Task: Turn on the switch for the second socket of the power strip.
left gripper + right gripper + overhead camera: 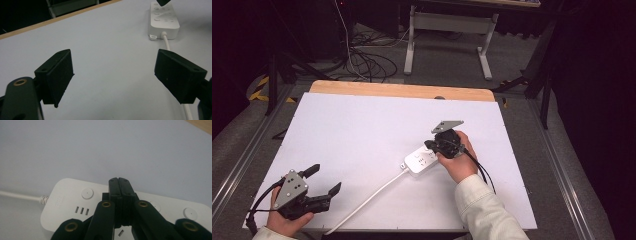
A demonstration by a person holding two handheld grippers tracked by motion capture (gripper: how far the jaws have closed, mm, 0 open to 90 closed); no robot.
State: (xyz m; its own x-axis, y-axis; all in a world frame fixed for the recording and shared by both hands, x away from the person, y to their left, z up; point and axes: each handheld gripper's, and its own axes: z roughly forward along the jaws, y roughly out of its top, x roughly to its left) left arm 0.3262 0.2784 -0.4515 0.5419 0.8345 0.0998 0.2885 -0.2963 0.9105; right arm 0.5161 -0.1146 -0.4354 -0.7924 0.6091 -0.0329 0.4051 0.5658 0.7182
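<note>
The right gripper [118, 180], jaws pressed together and empty, hovers over the white plastic power strip [72, 202] on the white counter [362, 130]; press its round buttons squarely. Well left of the strip, the left gripper [323, 181] waits wide open, holding nothing.

A white sheet [362, 135] covers the wooden table [402, 90]. Beyond the table's far edge, black cables [367, 62] tangle on the grey floor beside a white desk frame [449, 30].
</note>
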